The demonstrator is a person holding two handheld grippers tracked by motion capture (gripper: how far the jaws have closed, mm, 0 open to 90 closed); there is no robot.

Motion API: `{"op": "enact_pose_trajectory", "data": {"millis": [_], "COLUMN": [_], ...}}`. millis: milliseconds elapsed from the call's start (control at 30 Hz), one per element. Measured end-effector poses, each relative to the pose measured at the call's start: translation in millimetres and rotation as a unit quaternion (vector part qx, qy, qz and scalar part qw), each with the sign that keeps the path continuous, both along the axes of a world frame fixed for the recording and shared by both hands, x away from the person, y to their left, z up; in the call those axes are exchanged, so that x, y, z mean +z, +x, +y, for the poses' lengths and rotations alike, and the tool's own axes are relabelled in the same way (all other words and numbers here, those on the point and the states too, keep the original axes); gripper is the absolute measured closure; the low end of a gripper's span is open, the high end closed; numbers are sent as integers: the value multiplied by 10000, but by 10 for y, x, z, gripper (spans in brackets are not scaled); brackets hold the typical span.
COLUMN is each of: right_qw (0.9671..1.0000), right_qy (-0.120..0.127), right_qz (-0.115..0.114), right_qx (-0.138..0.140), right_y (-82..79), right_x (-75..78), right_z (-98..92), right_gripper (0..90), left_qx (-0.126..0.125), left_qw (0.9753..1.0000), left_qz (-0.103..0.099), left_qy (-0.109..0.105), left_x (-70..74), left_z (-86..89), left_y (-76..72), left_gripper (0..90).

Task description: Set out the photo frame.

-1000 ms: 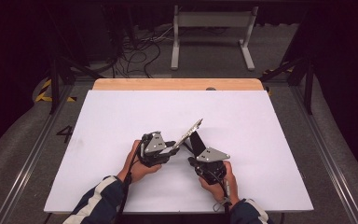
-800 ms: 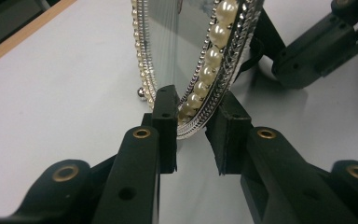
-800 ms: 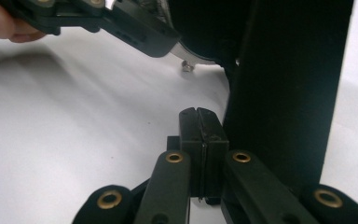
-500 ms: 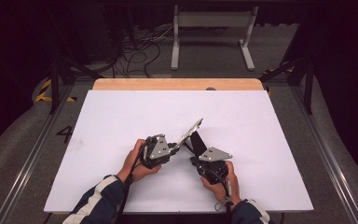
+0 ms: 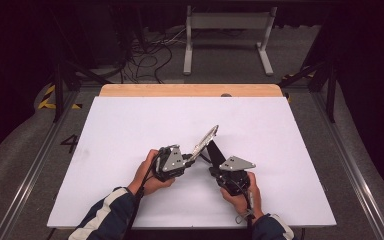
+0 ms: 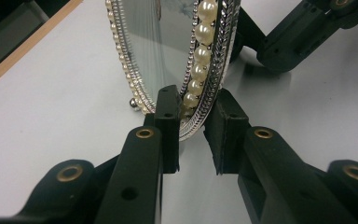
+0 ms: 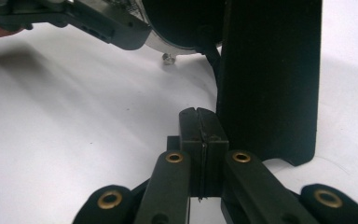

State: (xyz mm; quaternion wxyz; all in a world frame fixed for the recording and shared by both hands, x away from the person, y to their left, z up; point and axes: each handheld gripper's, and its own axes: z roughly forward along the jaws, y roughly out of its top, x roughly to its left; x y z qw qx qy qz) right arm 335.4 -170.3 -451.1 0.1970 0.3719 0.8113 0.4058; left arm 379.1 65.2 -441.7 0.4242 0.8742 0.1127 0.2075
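L gripper (image 6: 193,133) still round mirror frame (image 6: 205,70), unmoved

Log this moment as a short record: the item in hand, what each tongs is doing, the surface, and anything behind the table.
item: oval picture frame with silver rim and pearl trim, held tilted above the table
left tongs: jaws set on either side of the frame's lower rim, gripping it
right tongs: jaws pressed together, empty, beside the frame's black back stand
surface: white table with a wooden strip along its far edge
background: loose cables and a grey metal stand on the floor
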Motion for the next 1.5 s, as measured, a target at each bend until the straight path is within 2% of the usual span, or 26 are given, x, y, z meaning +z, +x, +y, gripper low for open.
{"op": "enact_pose_trajectory", "data": {"millis": [167,300,467,567,700,967,1333,1500], "right_qw": [10000,10000,10000,10000,10000,9999,9998,9998], "right_qy": [-28,-16,-1,-12,-65,-79,-118,-143], "right_qz": [-22,-26,-10,8,33,54,136,119], "right_qx": [-19,-32,-32,-12,-29,-34,-71,-73], "right_y": [27,33,33,32,37,49,109,131], "right_x": [3,4,2,-1,-5,-9,-17,-16], "right_z": [-39,-59,-60,-53,-54,-76,-176,-186], "right_gripper": [900,900,900,900,900,900,900,900], "left_qx": [-43,-59,85,116,130,112,72,94], "left_qw": [10000,9986,9991,9988,9995,9996,9998,9995], "left_qz": [17,258,150,176,-26,-185,-66,27], "left_qy": [-70,-468,-391,-436,-277,-155,-195,-312], "left_x": [-6,-37,-86,-91,-77,-68,-63,-74], "left_z": [-17,-27,-78,-54,-61,-99,-178,-188], "left_y": [-1,10,5,25,-4,-57,-126,-121], "left_gripper": [747,697,623,699,721,737,715,707]}}
